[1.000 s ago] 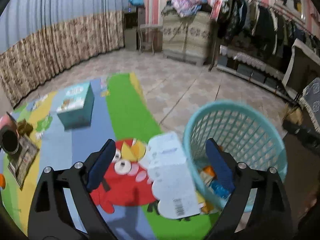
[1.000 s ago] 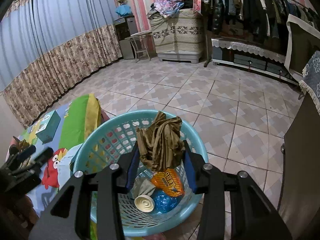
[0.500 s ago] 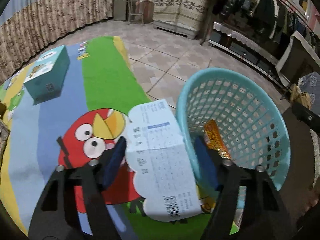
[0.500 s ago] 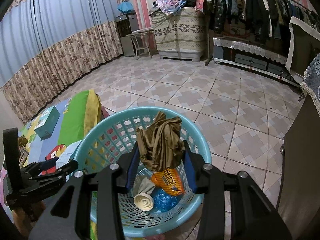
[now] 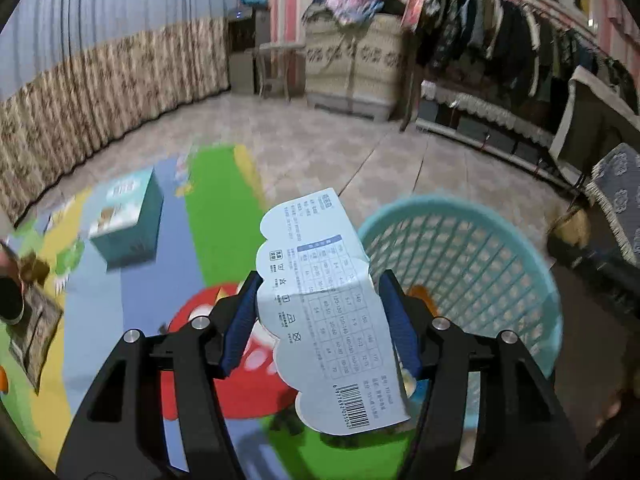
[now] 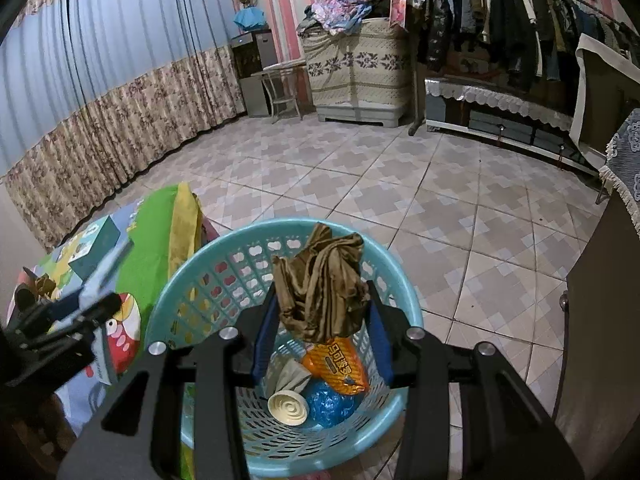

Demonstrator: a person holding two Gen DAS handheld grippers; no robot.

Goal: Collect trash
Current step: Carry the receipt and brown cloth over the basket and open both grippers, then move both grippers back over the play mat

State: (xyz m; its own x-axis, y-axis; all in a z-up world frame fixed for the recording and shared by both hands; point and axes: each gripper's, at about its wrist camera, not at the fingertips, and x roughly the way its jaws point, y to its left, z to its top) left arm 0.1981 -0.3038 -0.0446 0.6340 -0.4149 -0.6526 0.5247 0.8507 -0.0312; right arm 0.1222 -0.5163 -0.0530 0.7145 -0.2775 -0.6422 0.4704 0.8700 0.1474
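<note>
Left gripper (image 5: 320,320), pitched downward above the cartoon play mat (image 5: 216,208), with its two blue-padded fingers (image 5: 239,322) closing on a pale blue printed card (image 5: 324,320). The card carries a size table and a barcode; its side edges meet both pads, and it stands lifted off the mat, slanting up and away from the camera. A turquoise mesh basket (image 5: 512,240) stands just to the right of this gripper on the tiled floor (image 5: 320,152); a teal box (image 5: 128,220) lies on the mat to the left.

Right gripper (image 6: 324,336), likewise tilted downward, poised directly over the same basket (image 6: 400,280). Its fingers (image 6: 264,340) are clamped on a crumpled brown cloth (image 6: 320,284), which is bunched upright between the pads and hangs above the basket's interior. Below it, at the basket's bottom, lie an orange snack wrapper (image 6: 340,364), a cream round lid (image 6: 287,407) and a blue crinkled wrapper (image 6: 328,402). The left gripper (image 6: 80,316) appears blurred at the left edge of this view, beside the basket's rim, over the mat (image 6: 148,236)
</note>
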